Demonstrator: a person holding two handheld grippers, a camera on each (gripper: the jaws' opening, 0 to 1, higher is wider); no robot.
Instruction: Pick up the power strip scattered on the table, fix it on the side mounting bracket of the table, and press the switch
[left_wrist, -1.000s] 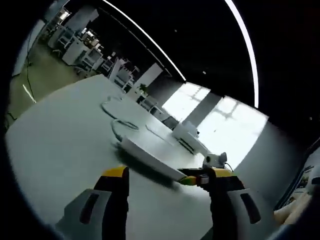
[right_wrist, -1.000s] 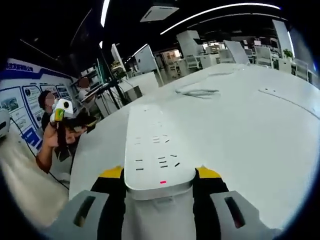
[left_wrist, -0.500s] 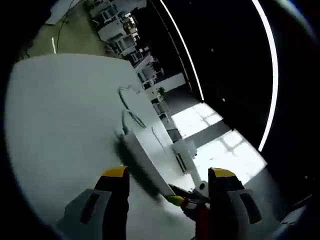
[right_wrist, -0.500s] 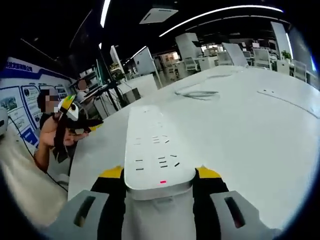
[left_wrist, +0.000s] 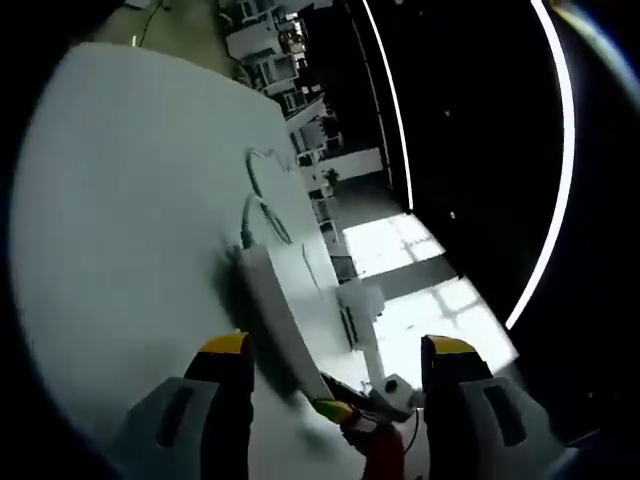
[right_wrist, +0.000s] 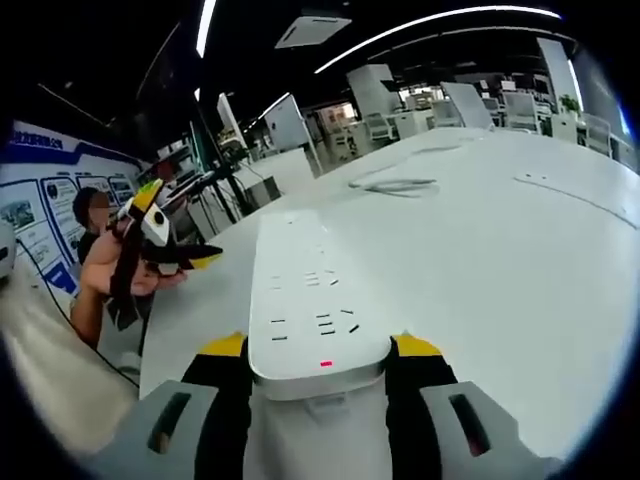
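Left tongs (right_wrist: 170, 250): raised and tilted since 1 s ago, spread apart, nothing held.
Power strip (right_wrist: 305, 300): clenched between right tongs (right_wrist: 320, 350), above bench (right_wrist: 500, 270).

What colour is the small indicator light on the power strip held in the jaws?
Red or pinkish, on the white power strip, best in the right gripper view.

The left gripper (left_wrist: 335, 365), jaws apart and empty, looks over the table (left_wrist: 120, 230), where the right gripper (left_wrist: 365, 420) holds the strip's (left_wrist: 280, 320) near end, cable (left_wrist: 262, 195) coiled beyond.
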